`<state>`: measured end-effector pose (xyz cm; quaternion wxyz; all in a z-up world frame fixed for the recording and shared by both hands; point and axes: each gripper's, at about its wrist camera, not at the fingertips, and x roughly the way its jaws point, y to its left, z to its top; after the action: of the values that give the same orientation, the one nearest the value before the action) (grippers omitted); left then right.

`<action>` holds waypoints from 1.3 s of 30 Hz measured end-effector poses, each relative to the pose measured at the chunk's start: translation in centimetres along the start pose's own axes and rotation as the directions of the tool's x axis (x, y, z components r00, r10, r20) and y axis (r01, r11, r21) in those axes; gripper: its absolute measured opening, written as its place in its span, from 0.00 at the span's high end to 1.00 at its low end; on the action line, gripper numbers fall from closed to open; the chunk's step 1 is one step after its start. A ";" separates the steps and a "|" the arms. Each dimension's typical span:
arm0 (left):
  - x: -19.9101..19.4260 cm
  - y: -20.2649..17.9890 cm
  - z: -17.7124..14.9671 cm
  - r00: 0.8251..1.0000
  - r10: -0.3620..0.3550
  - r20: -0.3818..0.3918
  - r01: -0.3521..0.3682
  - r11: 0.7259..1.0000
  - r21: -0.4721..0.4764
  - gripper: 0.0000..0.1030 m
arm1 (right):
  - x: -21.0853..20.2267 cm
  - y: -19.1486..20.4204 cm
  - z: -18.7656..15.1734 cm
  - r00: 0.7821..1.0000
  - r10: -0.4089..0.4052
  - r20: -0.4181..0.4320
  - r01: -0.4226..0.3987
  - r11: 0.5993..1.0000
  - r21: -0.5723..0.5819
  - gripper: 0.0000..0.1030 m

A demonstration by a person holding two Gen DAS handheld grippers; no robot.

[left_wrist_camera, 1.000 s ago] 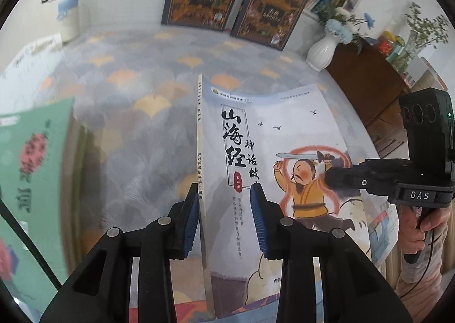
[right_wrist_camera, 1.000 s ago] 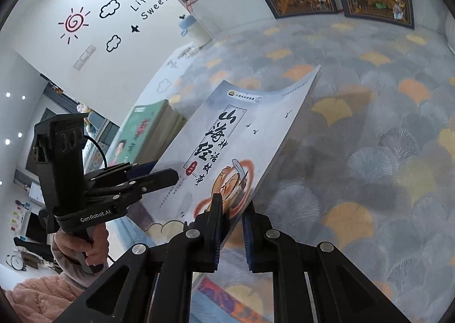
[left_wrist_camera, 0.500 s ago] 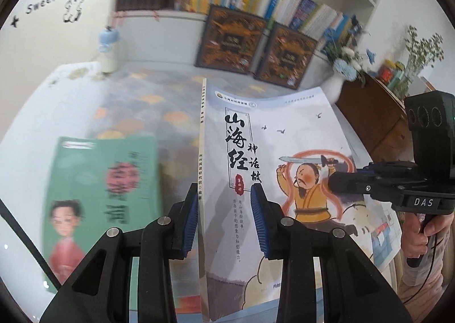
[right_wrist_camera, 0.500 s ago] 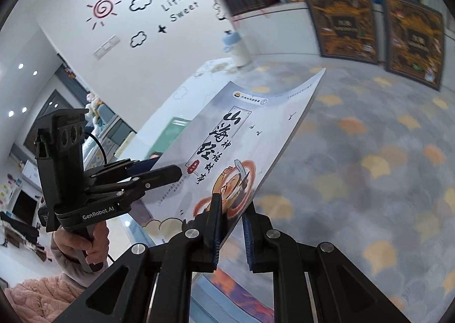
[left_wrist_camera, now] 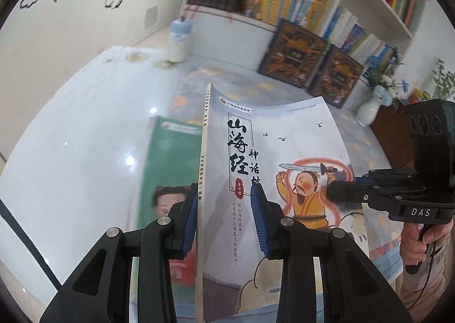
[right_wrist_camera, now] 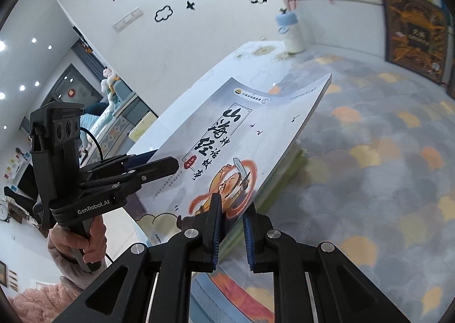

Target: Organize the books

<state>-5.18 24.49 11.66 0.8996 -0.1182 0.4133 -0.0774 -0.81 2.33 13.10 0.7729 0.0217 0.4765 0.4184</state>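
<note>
On the left of the scene lies the white desk [left_wrist_camera: 71, 152], and on it a green book [left_wrist_camera: 170, 164] lies flat, partly hidden behind the book that is held. I judge the step in hand to be carrying: the grey picture book [left_wrist_camera: 273, 181] is lifted off the patterned mat [right_wrist_camera: 369, 166] and held in the air by both grippers, above the green book and the edges of other books under it. It is tilted, with its cover facing up and to the right, and its far edge bends a little.

The left gripper [left_wrist_camera: 224, 223] holds the spine side of the book. Its fingers [left_wrist_camera: 190, 223] are clamped on the spine edge, one pad on each face. In the right wrist view the person's left hand [right_wrist_camera: 76, 240] grips the handle low at the left, and the gripper points in toward the book and slopes downward.

Further right, the right gripper [right_wrist_camera: 231, 233] holds the open page edge, and its fingers [right_wrist_camera: 216, 226] are closed tight on that thin edge. The right hand [left_wrist_camera: 418, 240] holds its handle at the far right, also sloping downward.

The next move, in my judgement, is to bring the book over the green book, make it level, line up the edges, and only then loosen both grips together. The bookshelf [left_wrist_camera: 355, 10] stands far behind.
</note>
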 end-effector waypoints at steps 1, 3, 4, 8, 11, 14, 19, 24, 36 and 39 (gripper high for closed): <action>0.3 0.5 0.0 1.000 0.003 -0.005 -0.004 1.000 -0.009 0.70 | 0.8 0.1 0.2 1.000 0.004 -0.009 -0.004 1.000 0.002 0.87; 0.6 1.3 -0.4 1.000 0.013 -0.009 -0.013 1.000 -0.021 0.68 | 2.3 -0.1 0.6 0.999 0.014 -0.030 -0.014 1.000 0.011 0.87; 0.8 1.7 -0.5 1.000 0.024 -0.007 -0.024 1.000 -0.020 0.68 | 3.0 -0.2 0.8 0.999 0.023 -0.041 -0.022 1.000 0.017 0.87; 1.3 2.8 -0.9 0.999 0.047 -0.016 -0.048 0.999 -0.024 0.68 | 5.5 -0.5 1.4 0.997 0.041 -0.068 -0.039 0.999 0.035 0.87; 1.9 3.4 -1.0 0.997 0.076 -0.025 -0.077 0.997 -0.028 0.68 | 6.5 -0.7 1.4 0.996 0.042 -0.083 -0.039 0.998 0.045 0.87; 2.0 3.6 -1.0 0.997 0.078 -0.017 -0.078 0.997 -0.024 0.65 | 6.9 -1.1 1.6 0.996 0.024 -0.081 -0.020 0.999 0.048 0.84; 2.6 2.9 -1.0 0.996 0.080 -0.029 -0.080 0.997 -0.008 0.65 | 7.2 -0.9 1.3 0.995 0.009 -0.098 -0.004 0.999 0.045 0.84; 2.4 3.1 -1.1 0.996 0.089 -0.026 -0.090 0.995 -0.041 0.59 | 7.6 -0.3 0.8 0.993 -0.024 -0.119 0.026 0.999 0.020 0.72; -0.1 -1.0 -1.8 0.971 0.238 -0.017 -0.238 0.971 -0.010 0.12 | 4.0 0.4 -0.7 0.935 -0.355 -0.021 0.352 0.932 -0.083 0.15; -0.6 -4.1 -2.1 0.976 0.218 0.006 -0.218 0.976 0.012 0.11 | 1.1 0.2 -2.2 0.896 -0.442 0.054 0.445 0.893 -0.071 0.15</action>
<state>-7.32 20.36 11.87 0.9044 -0.0667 0.4210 0.0194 -2.35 2.44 11.20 0.8568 -0.1113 0.4372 0.2499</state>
